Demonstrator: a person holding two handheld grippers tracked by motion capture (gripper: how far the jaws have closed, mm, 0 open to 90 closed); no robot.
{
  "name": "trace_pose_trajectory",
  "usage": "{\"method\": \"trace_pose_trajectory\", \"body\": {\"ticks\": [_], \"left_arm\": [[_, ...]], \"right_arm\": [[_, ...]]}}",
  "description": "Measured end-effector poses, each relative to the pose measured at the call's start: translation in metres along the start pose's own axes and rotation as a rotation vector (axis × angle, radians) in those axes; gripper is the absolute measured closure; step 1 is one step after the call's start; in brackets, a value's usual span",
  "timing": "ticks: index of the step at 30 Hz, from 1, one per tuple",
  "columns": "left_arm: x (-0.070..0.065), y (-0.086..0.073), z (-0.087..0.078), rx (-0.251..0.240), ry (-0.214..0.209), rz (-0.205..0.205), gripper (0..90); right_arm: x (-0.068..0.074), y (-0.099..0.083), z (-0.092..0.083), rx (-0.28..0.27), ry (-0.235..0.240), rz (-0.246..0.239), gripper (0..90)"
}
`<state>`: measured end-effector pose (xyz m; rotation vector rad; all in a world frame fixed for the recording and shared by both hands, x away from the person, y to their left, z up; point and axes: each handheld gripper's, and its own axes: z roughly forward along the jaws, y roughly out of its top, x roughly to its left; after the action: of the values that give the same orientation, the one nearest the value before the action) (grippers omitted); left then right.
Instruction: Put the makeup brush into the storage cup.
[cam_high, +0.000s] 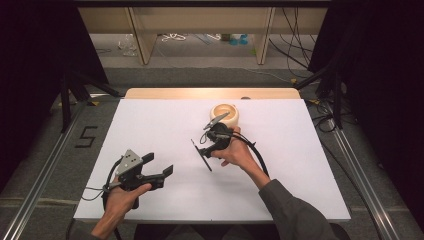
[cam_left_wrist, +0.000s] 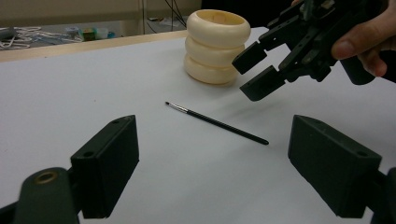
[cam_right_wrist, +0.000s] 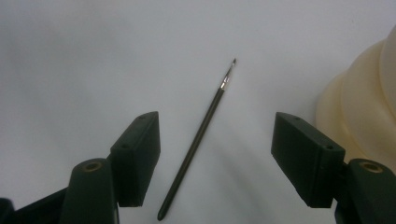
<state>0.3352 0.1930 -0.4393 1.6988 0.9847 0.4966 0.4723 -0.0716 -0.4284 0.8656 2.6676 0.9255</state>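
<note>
Hand-held gripper (cam_right_wrist: 215, 161) (unlabelled) over paintbrush (cam_right_wrist: 198, 138)

A: Thin black paintbrush (cam_right_wrist: 196, 140): glossy smooth handle, bright metal ferrule, dark bristle tip.
B: Cream three-ringed holder (cam_left_wrist: 217, 46): smooth, softly satin, looks like plastic or glazed ceramic; cannot tell which.
A: White table cover (cam_high: 165, 125): matt, even, paper-like sheet.
B: Pale wooden table edge (cam_high: 210, 93): smooth, light sheen.
A: Black right gripper (cam_right_wrist: 215, 158): matt hard plastic jaws, brass-coloured metal rivets.
B: Black left gripper (cam_left_wrist: 212, 168): same matt plastic; grey flat plate (cam_high: 131, 161) on top, dull finish.
</note>
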Motion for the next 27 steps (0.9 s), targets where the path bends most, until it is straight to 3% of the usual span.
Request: {"method": "trace_pose_trajectory", "body": {"ticks": [6,27], "left_arm": [[0.0,0.0,0.0,0.001,0.001,-0.001,15.8],[0.0,0.0,0.001,0.004,-0.006,0.002,15.8]], "right_arm": [[-0.002,0.009,0.012,0.044,-0.005,-0.004,36.0],[-0.007,0.015,0.036,0.143,0.001,0.012,41.6]]}}
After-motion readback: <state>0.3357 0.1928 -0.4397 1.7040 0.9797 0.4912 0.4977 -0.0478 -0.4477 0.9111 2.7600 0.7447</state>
